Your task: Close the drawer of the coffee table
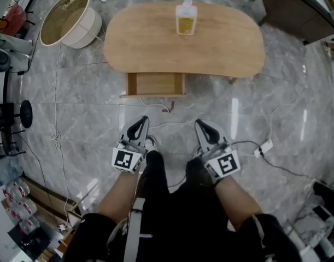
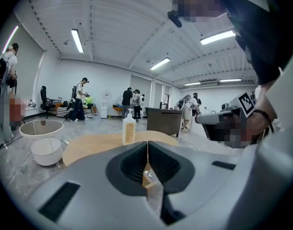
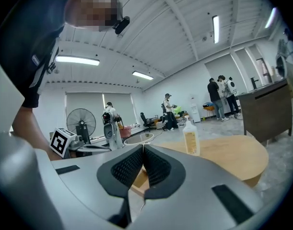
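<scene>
A low wooden coffee table (image 1: 150, 48) stands ahead of me on the marble floor, its drawer (image 1: 156, 84) pulled out toward me with the front panel at the near side. A pump bottle (image 1: 186, 18) stands on the tabletop's far side. My left gripper (image 1: 140, 123) and right gripper (image 1: 200, 125) are held side by side short of the drawer, both shut and empty, apart from it. In the left gripper view the table (image 2: 103, 145) and bottle (image 2: 129, 128) lie beyond the shut jaws. The right gripper view shows the bottle (image 3: 190, 137) and the table (image 3: 228, 155).
A round white side table (image 1: 68, 21) stands to the left of the coffee table. Cables and a power strip (image 1: 263, 146) trail over the floor near the drawer and to the right. A dark cabinet (image 1: 298, 10) sits at the far right. People stand across the room.
</scene>
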Demonstrator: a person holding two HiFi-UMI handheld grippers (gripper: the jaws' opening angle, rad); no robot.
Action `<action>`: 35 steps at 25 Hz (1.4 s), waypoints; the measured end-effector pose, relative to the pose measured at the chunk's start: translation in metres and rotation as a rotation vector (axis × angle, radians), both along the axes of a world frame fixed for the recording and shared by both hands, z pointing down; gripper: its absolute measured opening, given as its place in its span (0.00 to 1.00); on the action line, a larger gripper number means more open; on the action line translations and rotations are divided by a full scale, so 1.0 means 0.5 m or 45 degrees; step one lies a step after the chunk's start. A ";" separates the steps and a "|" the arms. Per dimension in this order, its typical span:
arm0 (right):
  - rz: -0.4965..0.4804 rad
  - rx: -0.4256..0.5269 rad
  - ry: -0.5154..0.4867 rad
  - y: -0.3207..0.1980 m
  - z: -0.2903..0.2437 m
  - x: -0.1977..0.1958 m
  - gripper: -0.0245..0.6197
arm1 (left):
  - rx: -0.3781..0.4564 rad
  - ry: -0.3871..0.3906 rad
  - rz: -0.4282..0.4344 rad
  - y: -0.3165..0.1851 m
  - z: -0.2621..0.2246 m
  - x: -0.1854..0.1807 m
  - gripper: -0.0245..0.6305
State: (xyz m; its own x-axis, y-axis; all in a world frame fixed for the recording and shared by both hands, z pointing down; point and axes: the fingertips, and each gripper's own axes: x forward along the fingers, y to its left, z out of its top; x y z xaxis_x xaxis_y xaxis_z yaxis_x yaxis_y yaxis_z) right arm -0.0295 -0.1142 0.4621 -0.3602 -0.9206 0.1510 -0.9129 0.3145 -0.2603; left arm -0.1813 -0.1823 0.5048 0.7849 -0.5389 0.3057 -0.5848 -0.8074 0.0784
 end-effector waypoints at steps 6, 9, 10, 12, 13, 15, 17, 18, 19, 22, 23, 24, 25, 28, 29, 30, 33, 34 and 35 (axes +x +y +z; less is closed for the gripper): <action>-0.051 -0.035 0.058 -0.062 0.072 -0.134 0.06 | 0.012 0.010 0.088 -0.054 0.007 -0.100 0.05; -0.023 -0.105 0.063 -0.085 0.124 -0.162 0.06 | 0.009 0.004 0.176 -0.052 0.023 -0.115 0.05; -0.010 -0.113 0.066 -0.093 0.137 -0.168 0.06 | 0.009 0.013 0.202 -0.051 0.030 -0.117 0.05; 0.015 -0.122 0.073 -0.104 0.161 -0.183 0.06 | 0.000 0.048 0.238 -0.046 0.044 -0.117 0.05; 0.025 -0.132 0.080 -0.106 0.175 -0.191 0.06 | -0.010 0.067 0.250 -0.042 0.049 -0.119 0.05; 0.036 -0.161 0.109 -0.110 0.209 -0.206 0.06 | -0.004 0.069 0.291 -0.036 0.063 -0.126 0.05; 0.055 -0.186 0.121 -0.120 0.241 -0.214 0.06 | 0.071 0.010 0.379 -0.035 0.084 -0.132 0.05; 0.069 -0.194 0.120 -0.126 0.257 -0.216 0.06 | 0.070 0.001 0.396 -0.036 0.098 -0.134 0.05; 0.086 -0.200 0.117 -0.130 0.272 -0.218 0.06 | 0.031 0.009 0.391 -0.037 0.116 -0.138 0.05; 0.120 -0.237 0.120 -0.139 0.312 -0.227 0.06 | -0.060 -0.001 0.407 -0.040 0.174 -0.149 0.05; 0.121 -0.245 0.134 -0.145 0.323 -0.227 0.06 | -0.091 -0.002 0.394 -0.046 0.193 -0.152 0.05; 0.122 -0.250 0.148 -0.151 0.334 -0.223 0.06 | -0.113 -0.004 0.380 -0.053 0.212 -0.152 0.05; 0.128 -0.256 0.159 -0.155 0.348 -0.215 0.06 | -0.120 -0.016 0.376 -0.058 0.232 -0.150 0.05; 0.188 -0.299 0.180 -0.150 0.401 -0.181 0.06 | -0.119 -0.083 0.423 -0.048 0.296 -0.125 0.05; 0.205 -0.322 0.187 -0.146 0.421 -0.175 0.06 | -0.134 -0.096 0.436 -0.044 0.316 -0.114 0.05; 0.210 -0.344 0.192 -0.147 0.441 -0.173 0.06 | -0.145 -0.103 0.442 -0.047 0.335 -0.105 0.05; 0.168 -0.373 0.182 -0.162 0.489 -0.189 0.06 | -0.113 -0.138 0.460 -0.065 0.390 -0.084 0.05; 0.153 -0.392 0.171 -0.155 0.507 -0.196 0.06 | -0.112 -0.166 0.479 -0.057 0.412 -0.081 0.05; 0.138 -0.418 0.164 -0.146 0.526 -0.200 0.06 | -0.124 -0.190 0.492 -0.049 0.436 -0.076 0.05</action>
State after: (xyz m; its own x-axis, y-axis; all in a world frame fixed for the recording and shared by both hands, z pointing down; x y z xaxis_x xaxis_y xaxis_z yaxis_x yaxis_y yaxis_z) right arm -0.1294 -0.1869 0.7253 -0.2222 -0.8473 0.4824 -0.9682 0.1332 -0.2119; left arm -0.2195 -0.2067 0.7227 0.8669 -0.1764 0.4663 -0.2512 -0.9625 0.1029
